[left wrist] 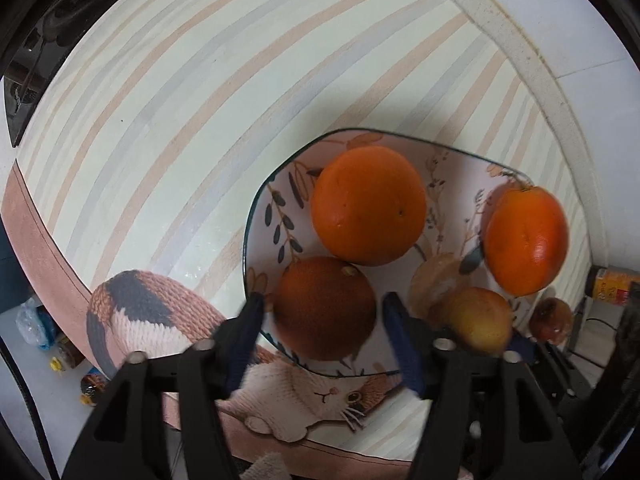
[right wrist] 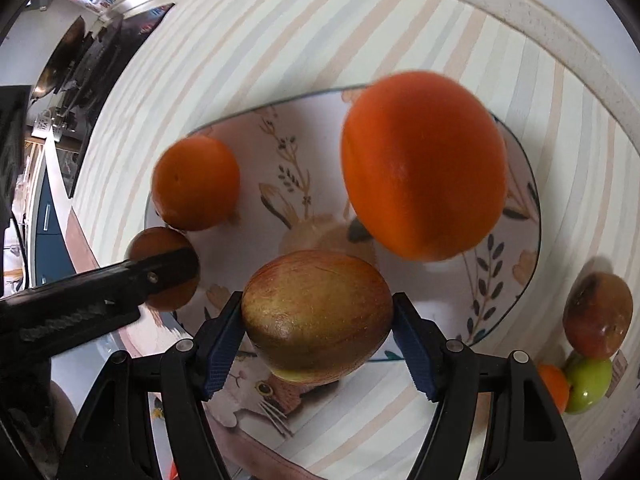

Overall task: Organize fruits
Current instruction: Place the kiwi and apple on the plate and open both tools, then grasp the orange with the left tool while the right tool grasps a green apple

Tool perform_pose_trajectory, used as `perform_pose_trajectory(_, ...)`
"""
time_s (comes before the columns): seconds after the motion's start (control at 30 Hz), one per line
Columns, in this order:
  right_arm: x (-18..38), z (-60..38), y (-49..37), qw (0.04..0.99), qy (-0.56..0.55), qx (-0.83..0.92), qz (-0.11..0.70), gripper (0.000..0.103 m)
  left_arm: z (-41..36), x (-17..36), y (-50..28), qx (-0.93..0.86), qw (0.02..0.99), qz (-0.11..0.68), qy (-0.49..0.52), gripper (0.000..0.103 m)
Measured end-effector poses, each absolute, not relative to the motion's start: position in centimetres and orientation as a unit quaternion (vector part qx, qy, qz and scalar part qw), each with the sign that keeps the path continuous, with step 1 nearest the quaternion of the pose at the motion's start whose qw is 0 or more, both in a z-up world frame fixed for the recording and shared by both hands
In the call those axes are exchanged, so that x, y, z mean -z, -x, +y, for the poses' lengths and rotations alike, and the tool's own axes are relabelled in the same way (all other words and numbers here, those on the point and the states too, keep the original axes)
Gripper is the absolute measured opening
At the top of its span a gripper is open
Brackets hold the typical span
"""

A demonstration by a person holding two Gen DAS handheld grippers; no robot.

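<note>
Striped cloth in pale peach and grey covers the table [left wrist: 168, 128], with a knitted cat picture at its near edge, and on it sits the floral plate [left wrist: 280, 184], the place where the fruits are being gathered. The plate already carries 2 bright oranges, a large orange [left wrist: 368, 204] toward the far side and a right orange [left wrist: 526, 240] by the right rim. The left gripper [left wrist: 322, 312] brackets a darker orange [left wrist: 326, 308] at the plate's near-left edge, its left pad touching the skin, a small gap showing on the right, so whether it grips I cannot tell. The right gripper [right wrist: 318, 316] pinches an apple [right wrist: 318, 316] between both blue pads, low over the plate's near rim. Off the plate to the right wait a reddish apple [right wrist: 598, 316], a green apple [right wrist: 588, 384] and a small orange [right wrist: 554, 386]. My worry is crowding: round fruit set near the rim may roll off, or the 2 grippers, working close together, may knock each other or nudge a settled orange.
</note>
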State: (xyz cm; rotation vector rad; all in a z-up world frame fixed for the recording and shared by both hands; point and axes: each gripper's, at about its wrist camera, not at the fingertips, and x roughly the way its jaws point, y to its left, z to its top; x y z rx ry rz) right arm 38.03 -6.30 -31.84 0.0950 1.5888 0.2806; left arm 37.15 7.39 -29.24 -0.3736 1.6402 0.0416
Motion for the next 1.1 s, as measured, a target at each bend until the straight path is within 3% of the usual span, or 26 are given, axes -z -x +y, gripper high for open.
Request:
perform_pose_trajectory(0.03,31.8,-6.4,-38.0,0.688,-0.049,-0.131,0.712,0.088,7.3,28.9,-37.2,-0.015,0.672,0.723,0.161,0.086)
perform_pose_trajectory(0.07,31.7,-6.6,-38.0,0.688,-0.053,-0.129,0.713,0.096,7.3,28.7,-37.2,-0.015,0.675,0.721,0.156,0.088)
perform_pose_trajectory(0.1,31.3,-6.9,-37.9,0.69,-0.052,-0.127,0.711,0.096,7.2,28.4,-37.2,-0.016,0.678,0.719,0.151,0.09)
perform_pose_trajectory(1.1,14.3,-11.4,-27.6,0.803,0.028,-0.11,0.585,0.1,6.1,13.0,-23.4,-0.067,0.808,0.582,0.067,0.09)
